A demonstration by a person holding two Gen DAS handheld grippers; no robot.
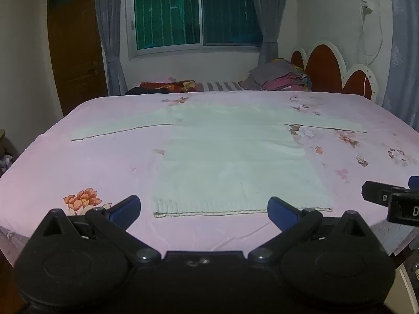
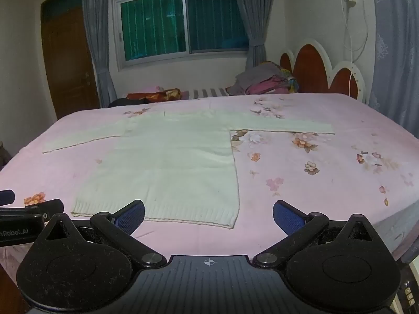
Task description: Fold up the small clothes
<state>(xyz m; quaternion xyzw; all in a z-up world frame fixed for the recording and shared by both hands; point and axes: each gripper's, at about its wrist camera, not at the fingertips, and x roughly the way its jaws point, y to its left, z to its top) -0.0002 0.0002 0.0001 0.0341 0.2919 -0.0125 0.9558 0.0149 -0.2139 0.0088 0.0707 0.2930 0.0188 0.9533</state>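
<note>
A pale cream knit sweater [image 1: 235,157] lies flat on the pink floral bed cover [image 1: 104,162], both sleeves spread out sideways and its ribbed hem toward me. My left gripper [image 1: 204,206] is open and empty, just short of the hem. The sweater also shows in the right wrist view [image 2: 172,162]. My right gripper [image 2: 209,214] is open and empty, near the hem's right corner. The right gripper's tip shows at the right edge of the left wrist view [image 1: 392,201], and the left gripper's tip at the left edge of the right wrist view [image 2: 23,214].
A pile of clothes [image 1: 277,78] sits at the far side of the bed by the red and white headboard [image 1: 337,73]. Dark and orange fabric [image 1: 162,87] lies below the window [image 1: 193,13]. A brown door [image 1: 76,52] is at the left.
</note>
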